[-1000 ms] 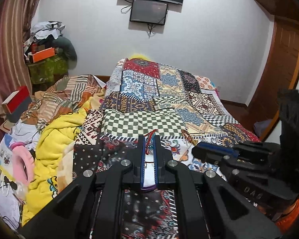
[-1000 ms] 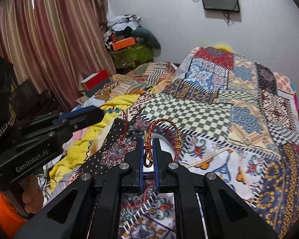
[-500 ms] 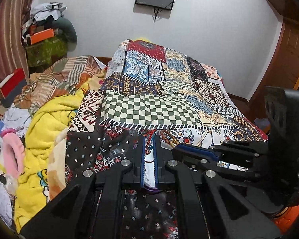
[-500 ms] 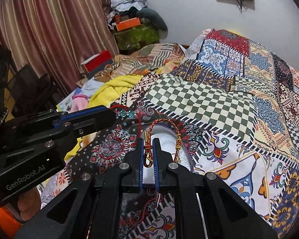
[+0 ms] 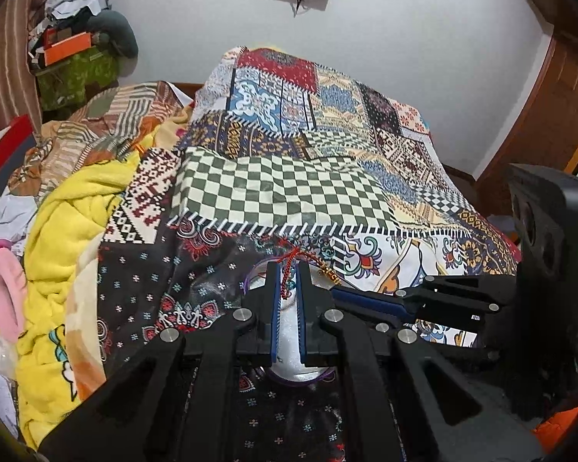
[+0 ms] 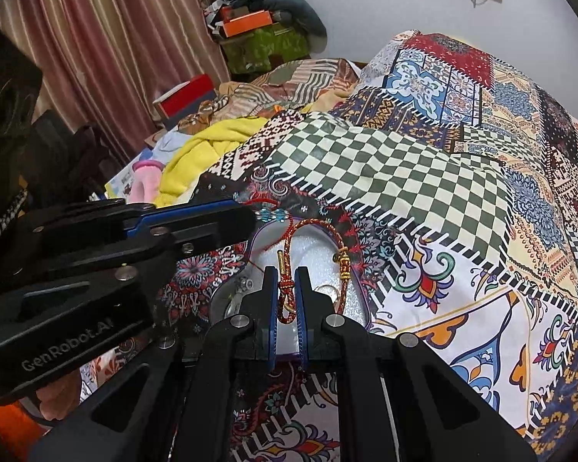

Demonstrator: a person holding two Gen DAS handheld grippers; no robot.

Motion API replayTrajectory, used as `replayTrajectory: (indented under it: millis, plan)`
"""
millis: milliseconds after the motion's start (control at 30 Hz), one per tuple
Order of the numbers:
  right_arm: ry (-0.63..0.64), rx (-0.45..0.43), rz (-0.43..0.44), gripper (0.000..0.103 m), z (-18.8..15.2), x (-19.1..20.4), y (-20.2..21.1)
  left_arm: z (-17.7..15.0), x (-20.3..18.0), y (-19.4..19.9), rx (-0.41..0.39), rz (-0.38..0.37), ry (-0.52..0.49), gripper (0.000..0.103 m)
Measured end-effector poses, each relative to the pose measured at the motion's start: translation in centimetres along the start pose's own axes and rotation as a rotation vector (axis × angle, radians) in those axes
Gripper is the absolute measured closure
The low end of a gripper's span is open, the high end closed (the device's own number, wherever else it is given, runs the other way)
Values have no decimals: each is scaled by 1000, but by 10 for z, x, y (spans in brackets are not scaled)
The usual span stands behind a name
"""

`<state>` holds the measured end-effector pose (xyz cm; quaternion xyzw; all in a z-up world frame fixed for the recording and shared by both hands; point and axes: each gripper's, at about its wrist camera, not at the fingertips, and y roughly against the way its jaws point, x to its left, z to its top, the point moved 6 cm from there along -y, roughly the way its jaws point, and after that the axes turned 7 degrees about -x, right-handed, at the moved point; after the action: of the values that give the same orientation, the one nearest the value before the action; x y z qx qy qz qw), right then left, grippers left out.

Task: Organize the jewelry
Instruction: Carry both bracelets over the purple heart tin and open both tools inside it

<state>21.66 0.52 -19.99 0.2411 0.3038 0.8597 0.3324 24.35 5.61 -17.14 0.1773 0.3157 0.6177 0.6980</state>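
Note:
My left gripper (image 5: 288, 266) is shut on a thin red thread bracelet (image 5: 286, 281); in the right wrist view its blue beads (image 6: 273, 214) hang just off the left gripper's tip (image 6: 246, 213). My right gripper (image 6: 286, 274) is shut on a red-and-gold braided cord bracelet (image 6: 314, 227), whose loop arches forward to a gold bead (image 6: 342, 261). Both grippers hover close together over a white tray with a purple rim (image 6: 259, 233) that lies on the patchwork bedspread (image 6: 385, 169). In the left wrist view the right gripper (image 5: 339, 291) comes in from the right, beside the tray's rim (image 5: 247, 283).
Small silver pieces (image 6: 242, 283) lie in the tray. A yellow blanket (image 5: 65, 208) and a pink item (image 5: 5, 288) lie on the left of the bed. A red box (image 6: 187, 96), piled clutter (image 6: 258, 38) and a curtain (image 6: 108, 50) stand beyond. A wooden door (image 5: 558, 107) is at right.
Both grippers have tilted down and moved closer to the bedspread, so the white tray now lies right under them. Each keeps its bracelet.

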Motion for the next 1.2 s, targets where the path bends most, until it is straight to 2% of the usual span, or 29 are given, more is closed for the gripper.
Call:
replayTrajectory:
  millis: [400, 533, 667, 867, 967, 1033, 1100, 1133, 1200]
  plan:
    - [-6, 36, -20, 94, -8, -2, 12, -5, -9, 8, 14, 9, -32, 97]
    - [0, 8, -40, 92, -4, -2, 27, -3, -8, 20, -1, 21, -31, 97]
    - [3, -33, -75, 84, 1, -3, 46, -1, -8, 32, -14, 33, -30, 96]
    - [-2, -104, -133, 84, 7, -11, 85, 0, -14, 54, -42, 40, -47, 89]
    - [-18, -130, -156, 83, 7, -18, 103, -2, -22, 61, -45, 34, -59, 88]
    - [-24, -143, -178, 80, 5, -23, 114, -6, -29, 64, -41, 27, -68, 86]
    - [-32, -154, -202, 69, 1, -30, 124, -10, -35, 65, -36, 20, -78, 80]
    - [-38, -163, -221, 66, -2, -34, 130, -12, -40, 65, -32, 16, -85, 75]
    - [-44, -172, -241, 61, -7, -40, 137, -19, -49, 64, -19, 6, -104, 73]
